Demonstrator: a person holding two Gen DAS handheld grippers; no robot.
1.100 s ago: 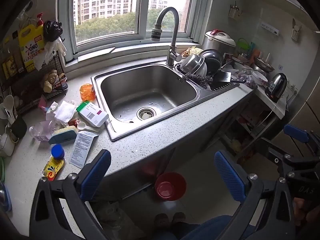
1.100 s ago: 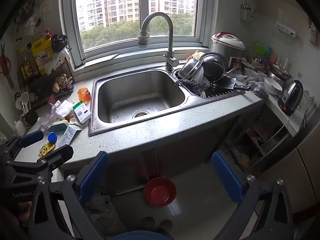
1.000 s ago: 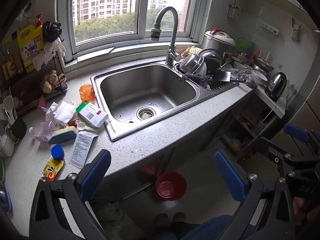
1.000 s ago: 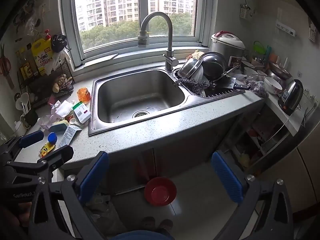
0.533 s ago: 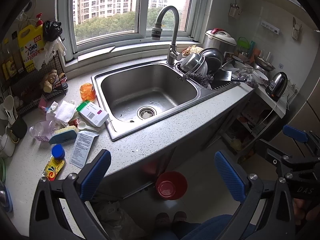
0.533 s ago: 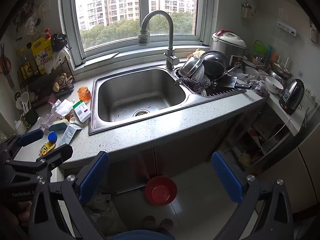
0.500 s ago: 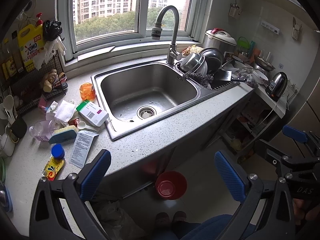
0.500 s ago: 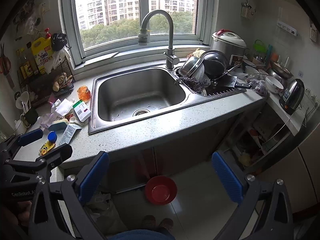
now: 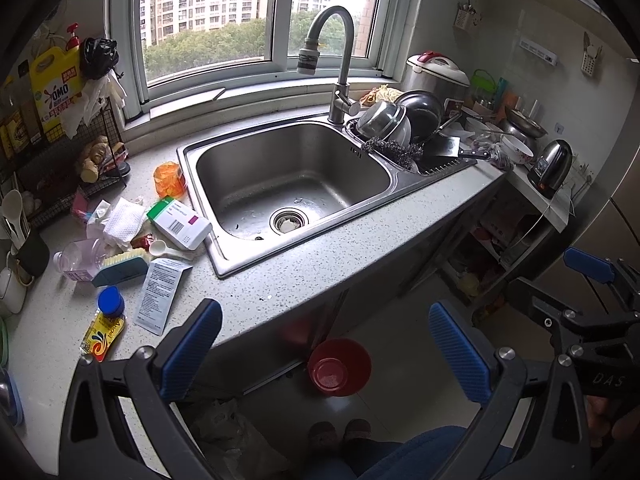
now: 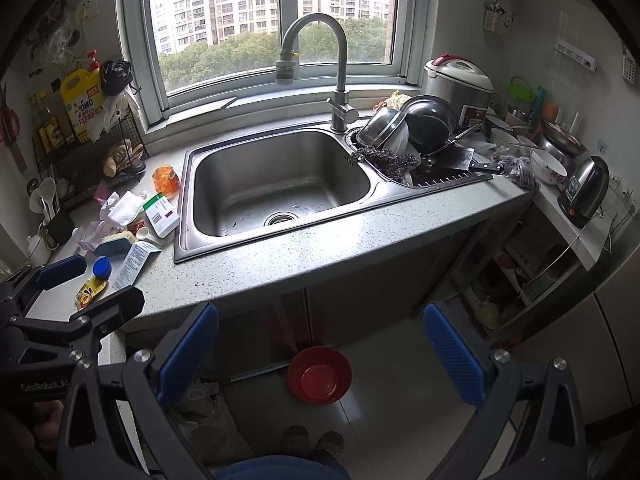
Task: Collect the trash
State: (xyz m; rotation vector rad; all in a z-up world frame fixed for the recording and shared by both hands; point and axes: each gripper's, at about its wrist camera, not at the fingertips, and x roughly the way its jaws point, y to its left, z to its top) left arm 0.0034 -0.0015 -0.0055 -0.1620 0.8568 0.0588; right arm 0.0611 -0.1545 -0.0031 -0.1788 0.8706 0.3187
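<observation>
In the left wrist view the trash lies at about ten o'clock from the left tongs (image 9: 320, 344): a yellow sachet (image 9: 103, 333) nearest, then a paper leaflet (image 9: 160, 295) with its long axis running toward one o'clock, a crumpled tissue (image 9: 125, 220) and a white medicine box (image 9: 179, 222) farther up the table (image 9: 280, 280), all left of the sink (image 9: 292, 184). Both tongs are wide and empty. The right tongs (image 10: 320, 344) sit farther right, so the left looks nearer.
</observation>
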